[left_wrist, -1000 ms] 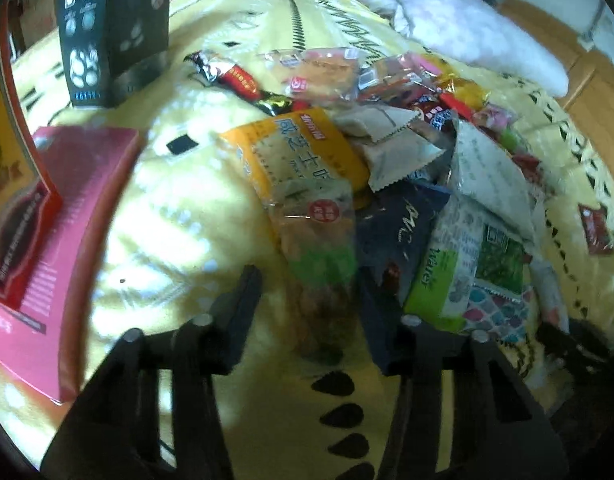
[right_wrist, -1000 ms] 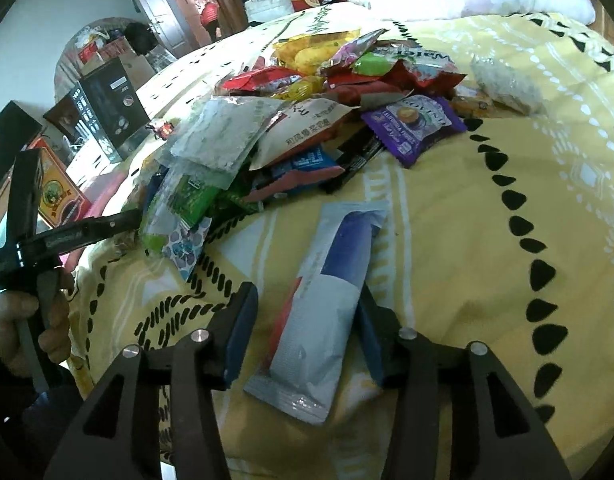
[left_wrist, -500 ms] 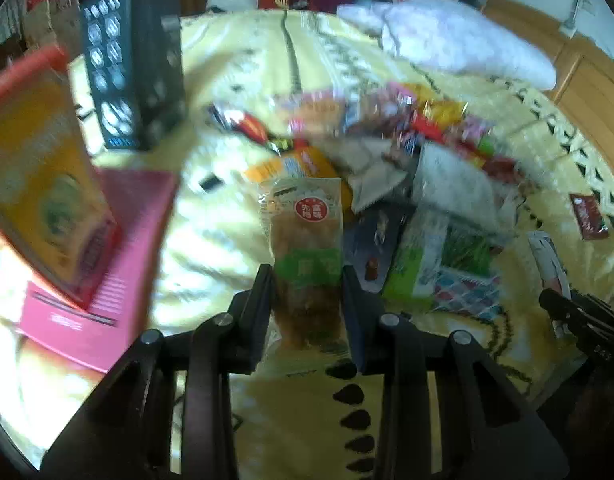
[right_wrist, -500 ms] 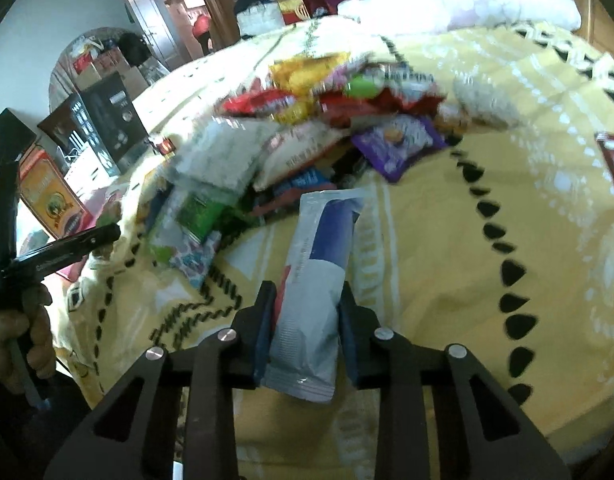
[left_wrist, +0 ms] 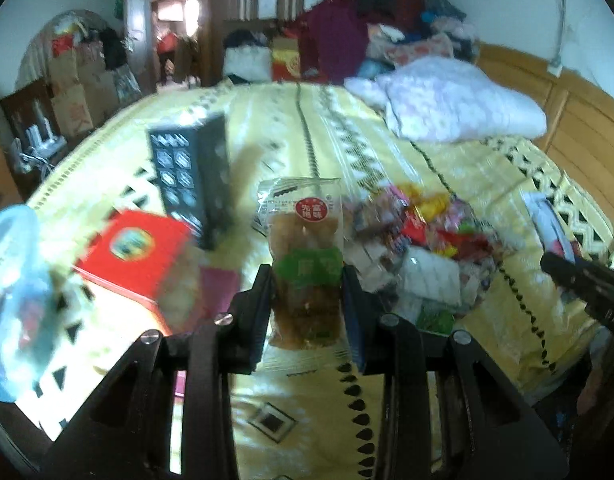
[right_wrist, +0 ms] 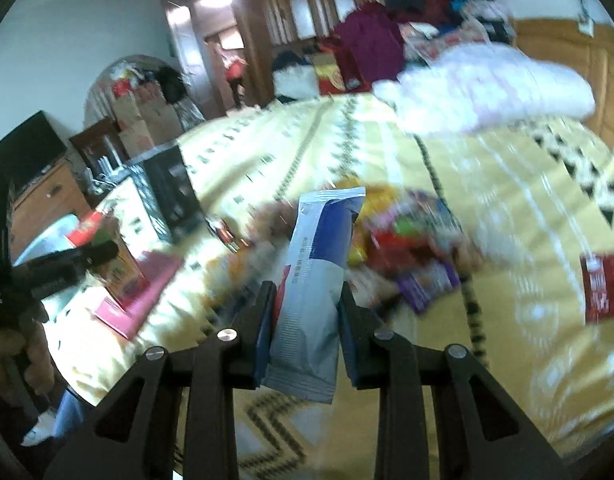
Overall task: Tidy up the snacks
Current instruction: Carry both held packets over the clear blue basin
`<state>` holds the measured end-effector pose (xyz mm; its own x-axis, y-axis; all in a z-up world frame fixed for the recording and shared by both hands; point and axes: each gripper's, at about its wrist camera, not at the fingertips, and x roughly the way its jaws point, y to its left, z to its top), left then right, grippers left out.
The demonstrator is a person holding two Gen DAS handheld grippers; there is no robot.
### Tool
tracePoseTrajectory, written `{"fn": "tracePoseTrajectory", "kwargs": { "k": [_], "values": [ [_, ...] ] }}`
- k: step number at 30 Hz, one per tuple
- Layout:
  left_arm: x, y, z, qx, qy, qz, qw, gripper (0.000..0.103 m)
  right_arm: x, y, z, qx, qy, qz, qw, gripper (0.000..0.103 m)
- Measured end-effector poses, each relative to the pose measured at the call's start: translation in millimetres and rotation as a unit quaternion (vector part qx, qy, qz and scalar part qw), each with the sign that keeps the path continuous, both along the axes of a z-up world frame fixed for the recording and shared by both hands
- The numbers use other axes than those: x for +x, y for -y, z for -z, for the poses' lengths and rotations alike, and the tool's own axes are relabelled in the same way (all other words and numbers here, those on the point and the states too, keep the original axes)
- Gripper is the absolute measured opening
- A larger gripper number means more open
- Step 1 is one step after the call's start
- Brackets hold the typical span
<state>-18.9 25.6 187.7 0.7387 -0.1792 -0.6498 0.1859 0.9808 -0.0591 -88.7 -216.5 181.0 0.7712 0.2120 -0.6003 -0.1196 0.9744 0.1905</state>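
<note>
Yellow bedspread (left_wrist: 459,168) with black triangles and zigzags covers the bed, and both grippers hang above it, each clamped on one packet; the left gripper (left_wrist: 307,300) has its jaws pressed against the sides of a clear snack packet (left_wrist: 305,256) that shows brown pieces inside, a green band across its middle and a round red label near its top, the packet standing upright between the jaws and clear of the bedspread; the right gripper (right_wrist: 305,316) grips a long grey-and-blue sachet (right_wrist: 315,276) low on its sides, its upper end leaning slightly right, also clear of the bed; the snack pile (left_wrist: 427,248), a blurred heap of red, yellow, white and green wrappers, lies on the bedspread just right of the left gripper; a black box (left_wrist: 191,180) stands upright to the left, with a red box (left_wrist: 135,252) nearer and a pink flat box (right_wrist: 135,300) beneath it; a white pillow (left_wrist: 455,104) lies at the far end by the wooden headboard (left_wrist: 567,120); a lone red packet (right_wrist: 601,288) lies apart on the right.
</note>
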Motion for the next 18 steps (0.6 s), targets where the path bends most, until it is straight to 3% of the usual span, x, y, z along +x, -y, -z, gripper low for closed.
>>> {"fn": "tracePoseTrajectory", "kwargs": {
  "k": [9,18],
  "values": [
    [4.0,-82.4,-51.9,-0.001,0.059,-0.093,0.9939,0.034,47.8,-87.0,-76.7,0.006,0.068,-0.094,0.993,0.032],
    [13.4,-176.0,-72.9,0.01,0.072,-0.193,0.9785,0.034,86.1,-218.0,-132.4,0.046,0.094,-0.223,0.969,0.032]
  ]
}}
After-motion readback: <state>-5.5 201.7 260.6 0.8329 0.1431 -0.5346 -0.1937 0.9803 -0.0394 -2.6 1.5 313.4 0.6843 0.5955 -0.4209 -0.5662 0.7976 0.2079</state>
